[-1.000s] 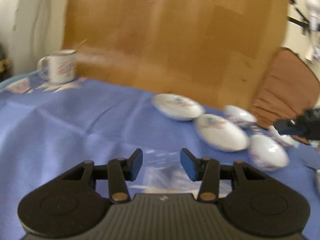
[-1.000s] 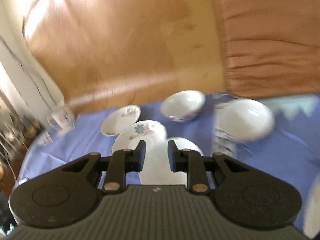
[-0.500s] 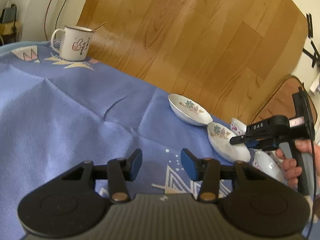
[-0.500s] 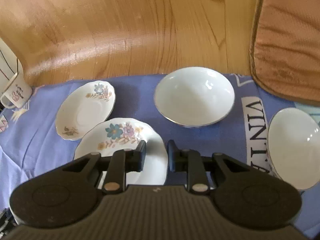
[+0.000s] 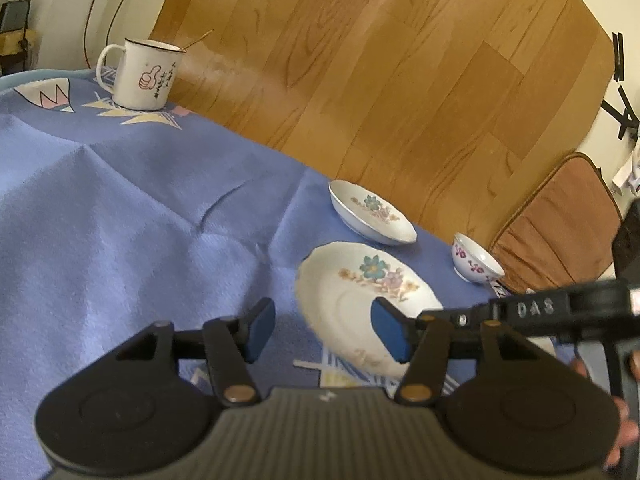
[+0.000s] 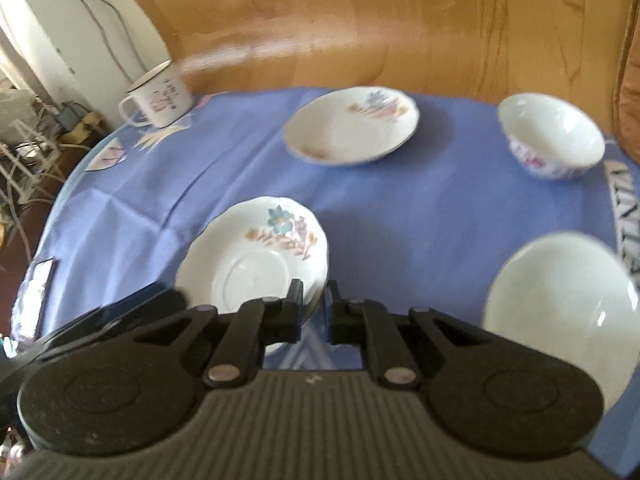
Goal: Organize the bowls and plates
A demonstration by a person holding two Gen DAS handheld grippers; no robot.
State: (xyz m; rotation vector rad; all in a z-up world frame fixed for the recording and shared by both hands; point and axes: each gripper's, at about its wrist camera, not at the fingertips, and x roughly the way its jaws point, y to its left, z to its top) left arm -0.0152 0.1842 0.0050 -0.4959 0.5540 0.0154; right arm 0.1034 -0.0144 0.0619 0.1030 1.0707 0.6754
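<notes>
Right gripper (image 6: 313,314): its jaws are almost together, with only a thin gap between the pads. The near right rim of the scalloped flowered plate (image 6: 256,264) sits in that gap. Whether the pads already pinch the rim, I cannot tell.
Left gripper (image 5: 316,330): its jaws are opening and stand well apart. Its right pad overlaps the plate's centre in view; nothing is held between the pads.
Landmark: the scalloped flowered plate, lying flat on the blue tablecloth (image 5: 120,208).
Key relation: the plate lies ahead and slightly left of the right gripper, with its rim right at the fingertips. From the left gripper it lies ahead and to the right.
Nearer hand: the right one looks nearer to a grasp, since it meets the plate's edge. The left gripper hovers above the plate's face.
Second flowered plate (image 6: 352,128): beyond the landmark plate, apart from it.
Patterned bowl (image 6: 554,136): beyond and to the right of the landmark plate.
Plain white bowl (image 6: 560,300): to the right of the landmark plate, well apart.
Mug (image 5: 142,74): far beyond and to the left of the landmark plate, at the table's edge.
Likely next step: lifting the landmark plate by its rim toward the second plate, as a judgement only.
</notes>
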